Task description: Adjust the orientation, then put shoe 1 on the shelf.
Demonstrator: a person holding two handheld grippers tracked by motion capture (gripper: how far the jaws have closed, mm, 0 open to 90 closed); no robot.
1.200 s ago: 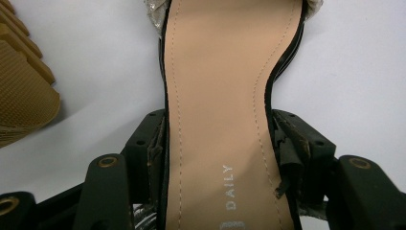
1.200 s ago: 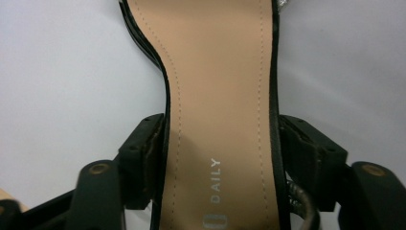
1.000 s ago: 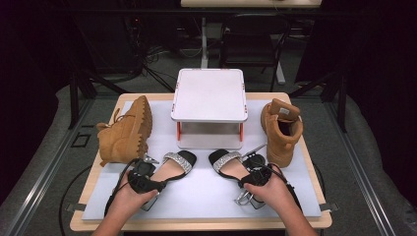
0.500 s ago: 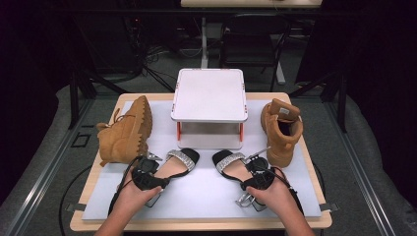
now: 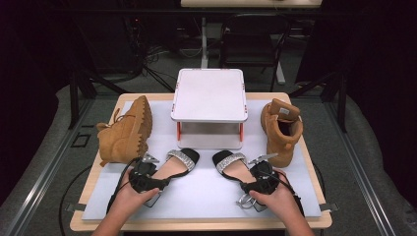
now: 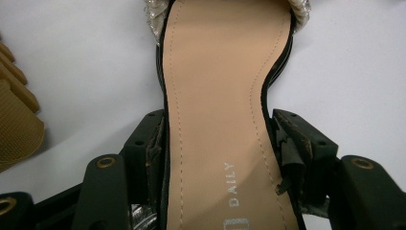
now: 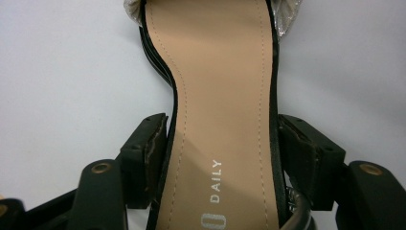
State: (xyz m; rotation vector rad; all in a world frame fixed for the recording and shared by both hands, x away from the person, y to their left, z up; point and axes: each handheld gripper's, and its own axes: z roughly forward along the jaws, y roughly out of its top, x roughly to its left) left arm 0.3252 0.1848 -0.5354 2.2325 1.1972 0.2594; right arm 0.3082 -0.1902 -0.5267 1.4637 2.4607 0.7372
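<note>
Each hand has 1 shoe of the pair. The left gripper [image 5: 147, 173] straddles the heel end of the left black sandal with a tan insole and glittery silver toe strap [image 5: 174, 164]. In the left gripper view its 2 jaws bracket the sandal's [image 6: 215, 120] waist; they have just been opening a little. The left pad sits against the black edge while the right one shows a sliver of gap, so I can't tell whether this is a pinch. The right gripper [image 5: 259, 174] does the same with the matching right black sandal [image 5: 233, 164]. In the right gripper view its jaws sit tight against both sides of the insole [image 7: 222, 124], which reads as a grip.

What matters next: each sandal's long axis runs straight ahead from its jaws, toes towards the white two-tier plastic shoe rack with orange-red posts [image 5: 209, 96], which stands just beyond the toes at the centre of the white mat [image 5: 196, 196]. Both hands are about equally near it, so a forward push looks natural.

The insoles are smooth, stitched and printed "DAILY". 2 tan suede lace-up boots flank the rack: 1 on its side at left, ribbed sole showing [image 5: 125, 130], 1 upright at right [image 5: 281, 129].
</note>
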